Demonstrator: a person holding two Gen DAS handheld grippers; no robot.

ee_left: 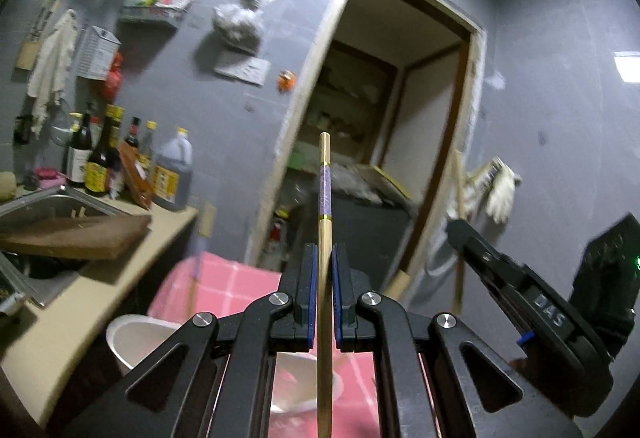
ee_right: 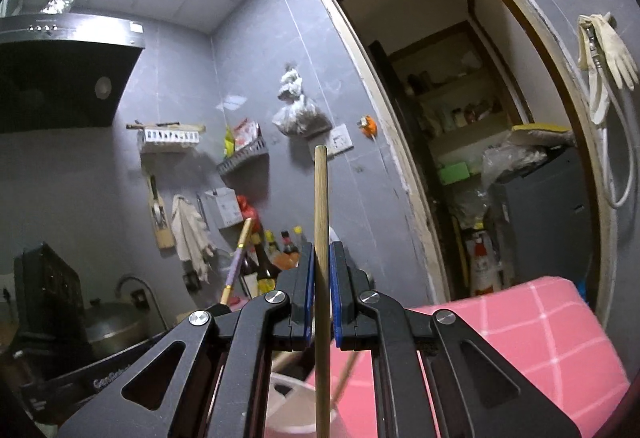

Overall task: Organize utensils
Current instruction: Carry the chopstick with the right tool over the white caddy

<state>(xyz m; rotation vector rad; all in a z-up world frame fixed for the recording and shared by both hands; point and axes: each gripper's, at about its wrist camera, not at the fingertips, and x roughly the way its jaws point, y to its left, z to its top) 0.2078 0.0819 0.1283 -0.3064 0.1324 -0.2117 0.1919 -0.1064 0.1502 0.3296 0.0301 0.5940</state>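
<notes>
My left gripper (ee_left: 324, 258) is shut on a gold chopstick with a purple band (ee_left: 325, 194), which stands upright between the blue pads and reaches well past the fingertips. My right gripper (ee_right: 321, 258) is shut on a plain wooden chopstick (ee_right: 321, 198), also upright. Both are raised above a table with a pink checked cloth (ee_right: 540, 334). A white cup (ee_left: 132, 338) stands below on that cloth, with more sticks in it in the right wrist view. The right gripper's body (ee_left: 532, 302) shows at the right of the left wrist view, and the gold chopstick (ee_right: 240, 258) shows left of the right gripper.
A counter with a sink (ee_left: 48, 206), a wooden board (ee_left: 76, 238) and several sauce bottles (ee_left: 120, 162) runs along the left. An open doorway (ee_right: 480, 158) leads to a storage room. A range hood (ee_right: 60, 78) hangs at the upper left, a pot (ee_right: 112, 326) below it.
</notes>
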